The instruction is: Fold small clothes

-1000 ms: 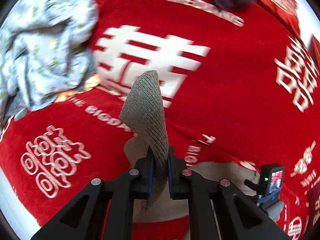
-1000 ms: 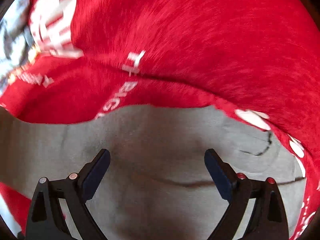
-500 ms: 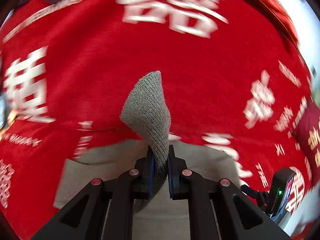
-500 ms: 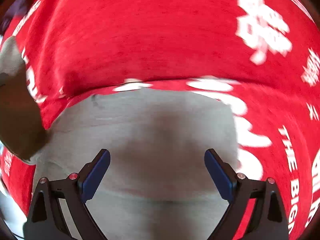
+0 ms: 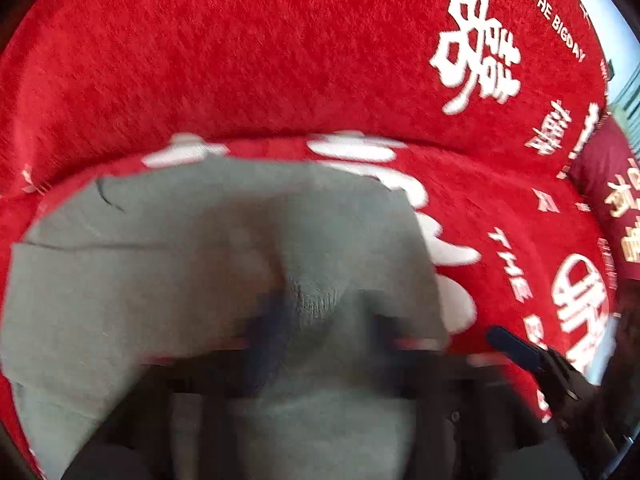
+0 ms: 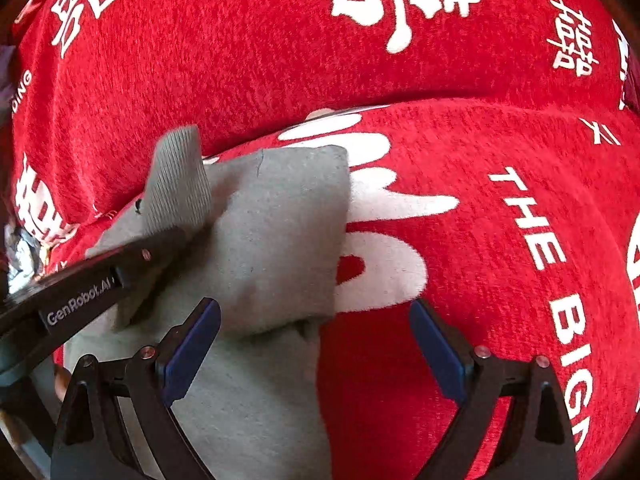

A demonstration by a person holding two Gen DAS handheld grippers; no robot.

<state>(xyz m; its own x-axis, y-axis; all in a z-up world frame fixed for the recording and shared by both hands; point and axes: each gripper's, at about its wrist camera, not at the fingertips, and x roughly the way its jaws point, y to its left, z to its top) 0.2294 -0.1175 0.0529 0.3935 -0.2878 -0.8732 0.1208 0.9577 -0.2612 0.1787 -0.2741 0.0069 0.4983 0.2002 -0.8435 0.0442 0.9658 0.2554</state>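
Grey garment lies on the red blanket, filling the lower left and centre of the right wrist view, with one flap doubled over onto the rest so that its folded edge runs down the middle of the frame. A ribbed cuff stands up from the cloth at the left centre of that view, pinched at its base by the left gripper, whose black arm comes in from the left edge bearing a printed "GenRobot.AI" label. The fingers of that tool are closed on the cuff. In the left wrist view the same cloth spreads across the lower half of the frame, heavily blurred, and the ribbed piece shows at the centre just above the smeared dark shape of the left gripper.

The right gripper sits at the bottom of its own view with its blue-padded fingers spread wide apart and nothing between them; the left pad hangs over the grey cloth and the right pad over bare red fabric. One blue fingertip of it also shows at the lower right of the left wrist view. The blanket carries large white characters and the words "THE BIG" at the right side of the frame
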